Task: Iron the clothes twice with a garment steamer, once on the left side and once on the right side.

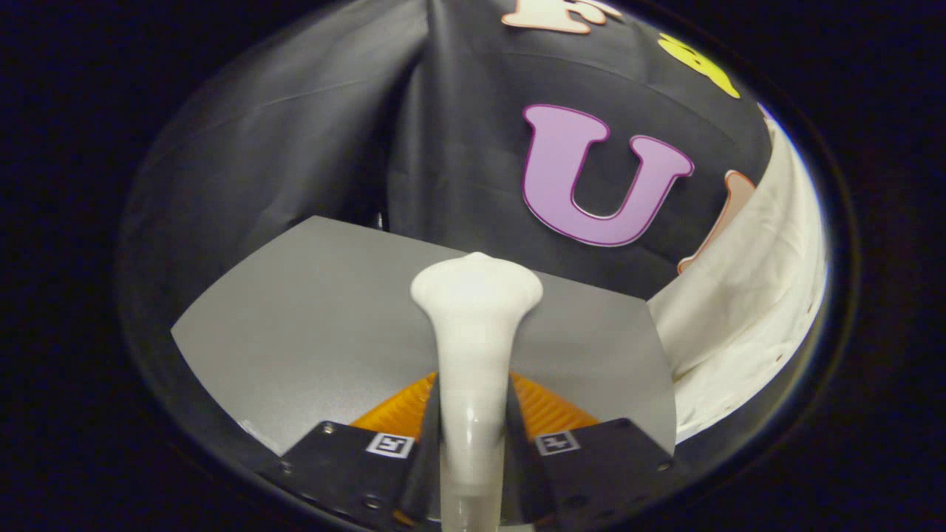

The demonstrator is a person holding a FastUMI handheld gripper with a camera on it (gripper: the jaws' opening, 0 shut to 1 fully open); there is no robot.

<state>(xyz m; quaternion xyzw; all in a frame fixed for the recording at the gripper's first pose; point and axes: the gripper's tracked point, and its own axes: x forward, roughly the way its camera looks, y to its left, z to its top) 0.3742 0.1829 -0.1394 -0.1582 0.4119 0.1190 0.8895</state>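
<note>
While the gripper (pixel 473 436) is clamping both fingers on the garment steamer (pixel 475 325), its head is rising beyond them over the grey table (pixel 295 325); white clothes (pixel 746 310) are hanging beyond, to the fingers' right.

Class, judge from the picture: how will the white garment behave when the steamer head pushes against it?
The white garment hangs in soft folds, so it will probably give way and swing, not resist. It looks thin, so likely light. The steamer, clamped between the fingers of the hand-held gripper, looks smooth and rigid, so it may slide across the cloth.
</note>
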